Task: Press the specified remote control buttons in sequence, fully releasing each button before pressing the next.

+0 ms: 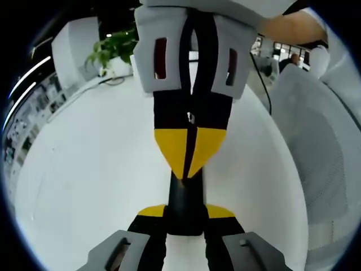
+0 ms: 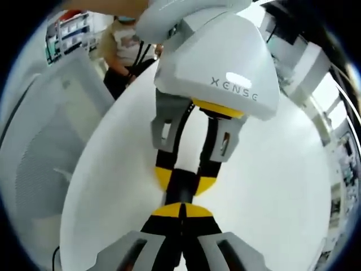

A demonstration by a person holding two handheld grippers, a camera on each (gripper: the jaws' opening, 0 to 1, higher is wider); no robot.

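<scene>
White table, round-looking through the fisheye, bare surface across the left and centre of the left gripper view; same table in the right gripper view. Potted green plant at the upper left of the left gripper view, at the far edge of the table, with a white panel just beside it. Grey mesh chair back along the right side of the left gripper view; the same chair on the left of the right gripper view. A person's hand at the upper right of the left gripper view, on the opposing tool. Black cable running down the table edge at the upper right. Remote control: dark, slim, bar-shaped, seen end-on at lower centre of the left gripper view; buttons cannot be made out. Left gripper: yellow-tipped black jaws narrowed onto either side of the remote control, holding it. Right gripper enters from the top of that view, jaws drawn together, yellow tips meeting at a point that touches the remote's upper end. In the right gripper view, the right gripper rises from the bottom with tips closed against each other, and the left gripper opposite holds the remote control, largely hidden between the two sets of tips.
</scene>
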